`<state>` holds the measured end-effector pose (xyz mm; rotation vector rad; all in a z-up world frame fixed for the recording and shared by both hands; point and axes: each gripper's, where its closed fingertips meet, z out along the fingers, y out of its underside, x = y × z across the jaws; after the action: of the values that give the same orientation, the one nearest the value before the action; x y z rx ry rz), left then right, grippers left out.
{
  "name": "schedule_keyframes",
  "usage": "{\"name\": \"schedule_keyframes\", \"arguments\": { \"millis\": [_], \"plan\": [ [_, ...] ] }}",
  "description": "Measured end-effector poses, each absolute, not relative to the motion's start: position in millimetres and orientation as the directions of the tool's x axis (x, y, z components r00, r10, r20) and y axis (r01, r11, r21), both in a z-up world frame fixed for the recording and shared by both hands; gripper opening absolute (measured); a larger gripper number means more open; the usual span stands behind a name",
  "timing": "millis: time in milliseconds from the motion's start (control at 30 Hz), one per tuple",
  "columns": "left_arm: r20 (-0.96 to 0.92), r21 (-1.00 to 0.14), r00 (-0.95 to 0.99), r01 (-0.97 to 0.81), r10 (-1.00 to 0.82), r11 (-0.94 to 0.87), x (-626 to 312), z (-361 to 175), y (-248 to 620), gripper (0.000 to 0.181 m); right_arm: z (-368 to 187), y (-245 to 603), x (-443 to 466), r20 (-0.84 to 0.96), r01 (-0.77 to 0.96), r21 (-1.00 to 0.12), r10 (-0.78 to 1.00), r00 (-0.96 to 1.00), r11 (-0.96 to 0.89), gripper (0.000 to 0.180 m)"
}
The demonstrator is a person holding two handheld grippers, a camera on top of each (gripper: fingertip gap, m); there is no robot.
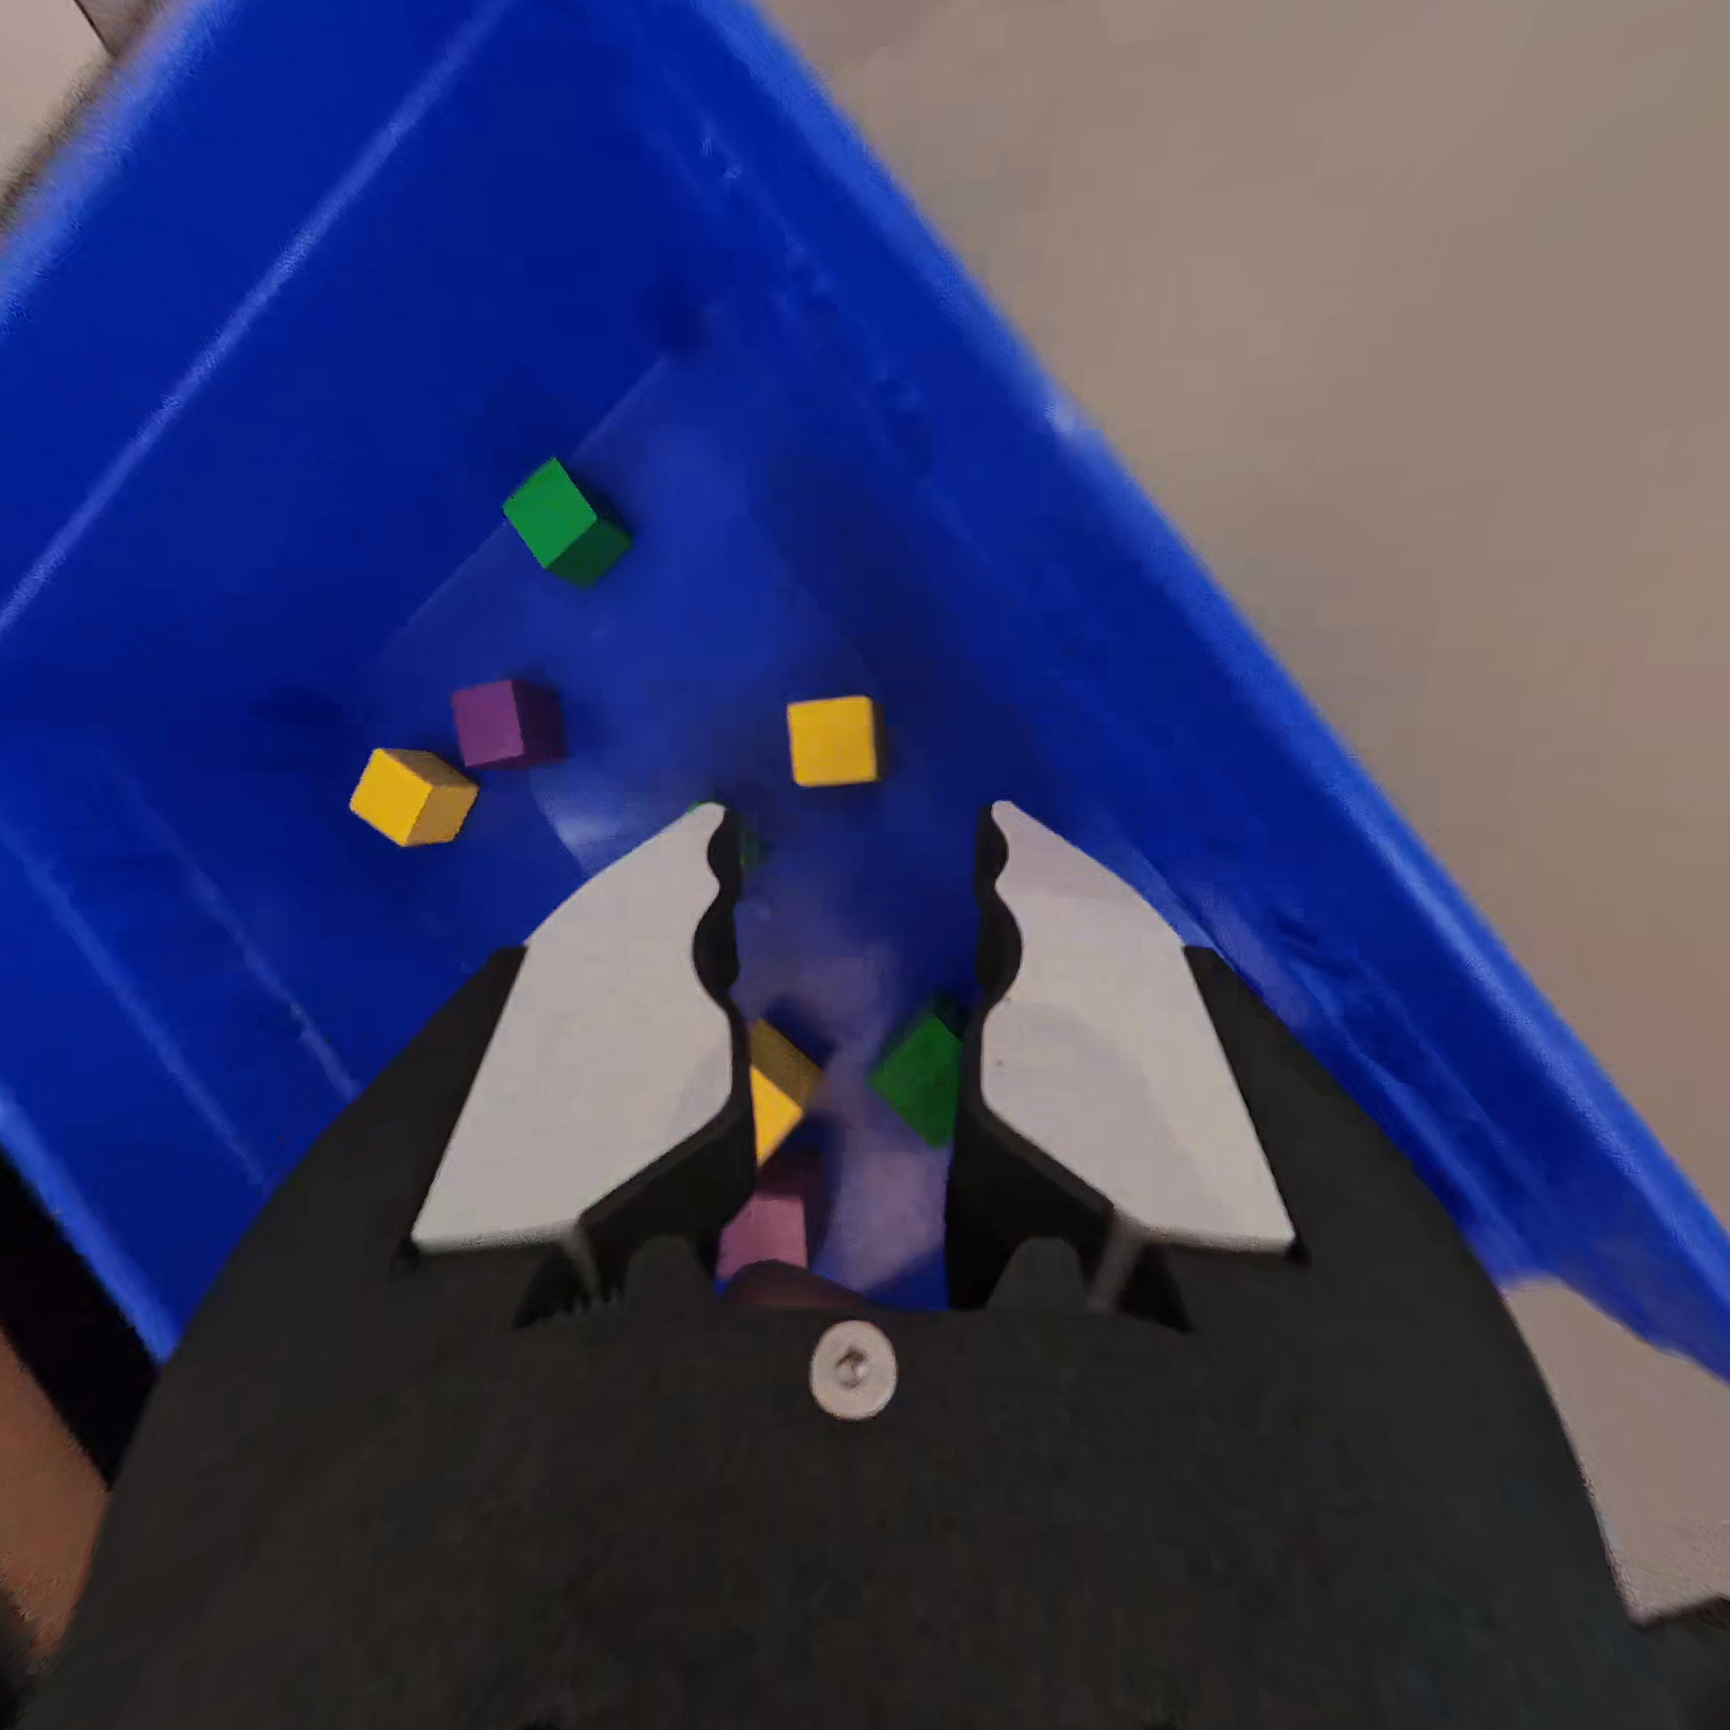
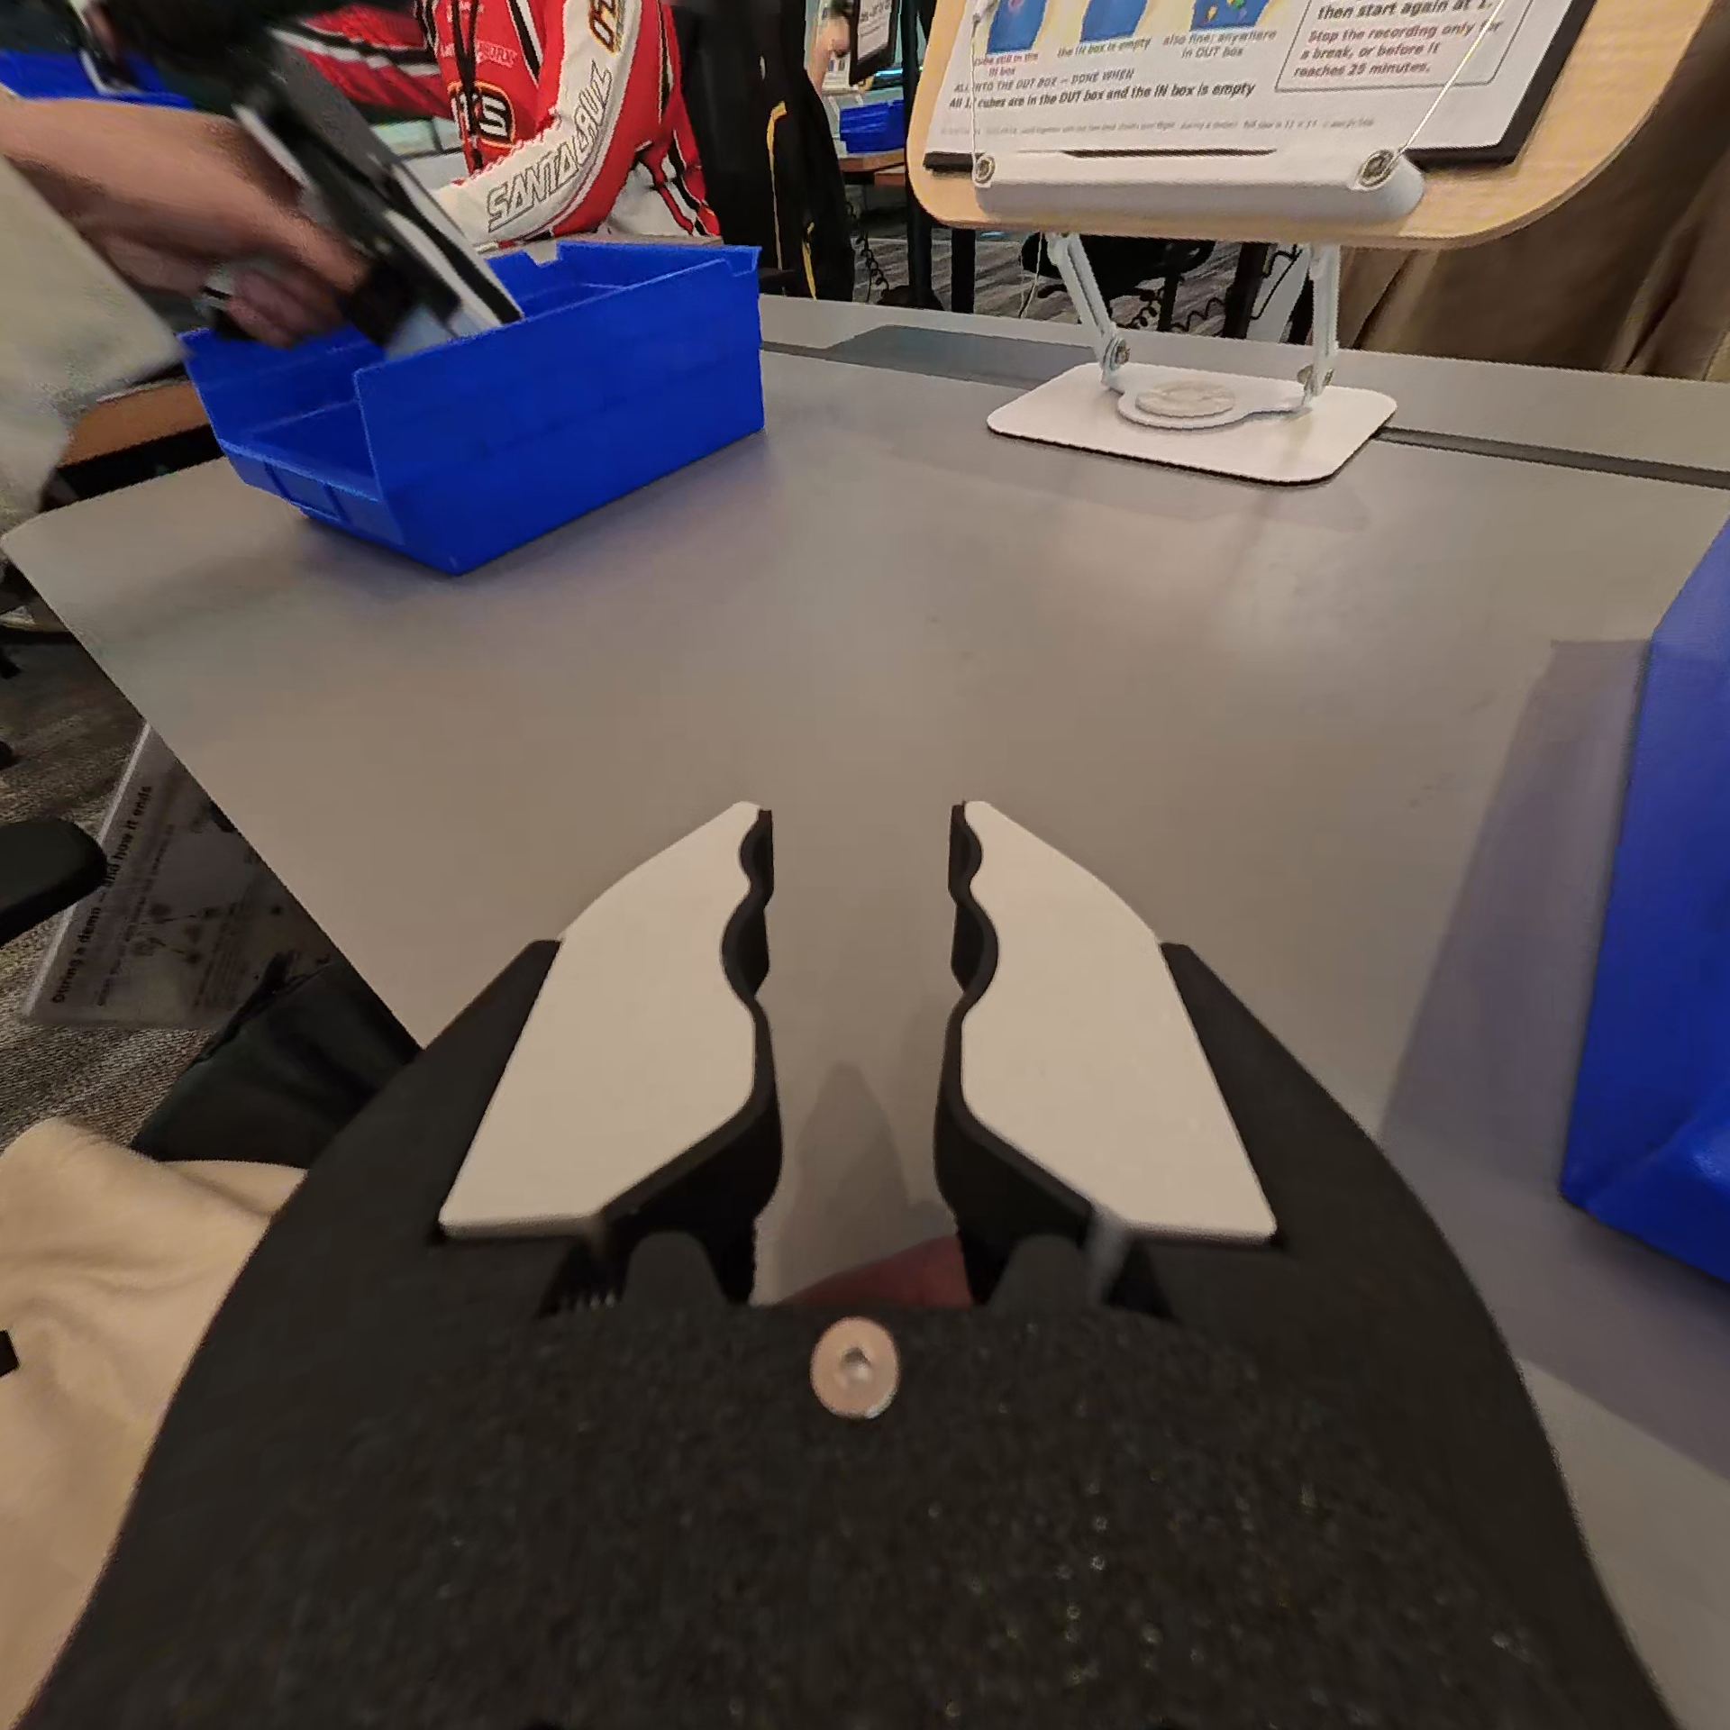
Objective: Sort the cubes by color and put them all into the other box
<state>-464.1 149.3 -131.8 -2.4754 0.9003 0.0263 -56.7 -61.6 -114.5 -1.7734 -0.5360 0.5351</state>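
Observation:
In the left wrist view my left gripper [image 1: 857,814] is open and empty, reaching down into a blue box [image 1: 281,374]. On the box floor lie a green cube [image 1: 564,521], a purple cube [image 1: 505,723], a yellow cube [image 1: 412,796] and another yellow cube [image 1: 833,740]. Seen through the gap between the fingers are a yellow cube [image 1: 779,1086], a green cube [image 1: 922,1072] and a purple cube [image 1: 768,1231]. In the right wrist view my right gripper [image 2: 861,814] is open and empty above the grey table [image 2: 843,655]. The left gripper [image 2: 393,215] shows there, dipped into the far blue box [image 2: 524,412].
A second blue box [image 2: 1666,936] stands at the right edge of the right wrist view. A white stand [image 2: 1189,412] holding an instruction board [image 2: 1217,112] is at the back of the table. A person in a red and white jacket [image 2: 562,122] is behind the far box. Spacing between my two grippers at the tips: around 45 centimetres.

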Motion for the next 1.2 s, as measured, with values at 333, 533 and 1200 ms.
{"name": "schedule_keyframes", "arguments": {
  "millis": [333, 533, 1200],
  "plan": [
    [-0.106, -0.271, 0.816, -0.573, -0.568, -0.773, -473.8, -180.4, 174.3, 0.022, -115.2, -63.8, -49.2, -0.095, 0.077, -0.962, 0.582, 0.807, -0.263, 0.034],
    [-0.031, -0.664, 0.746, -0.513, -0.665, -0.545, -441.9, -98.3, 134.8, 0.022, -113.4, -62.6, -49.4, -0.102, 0.067, -0.963, 0.586, 0.804, -0.260, 0.031],
    [-0.443, -0.878, 0.092, -0.244, -0.892, 0.411, -206.5, -24.5, -50.9, 0.022, -22.3, -68.7, -187.8, -0.856, -0.113, -0.332, 0.350, -0.381, -0.936, 0.050]
  ]
}}
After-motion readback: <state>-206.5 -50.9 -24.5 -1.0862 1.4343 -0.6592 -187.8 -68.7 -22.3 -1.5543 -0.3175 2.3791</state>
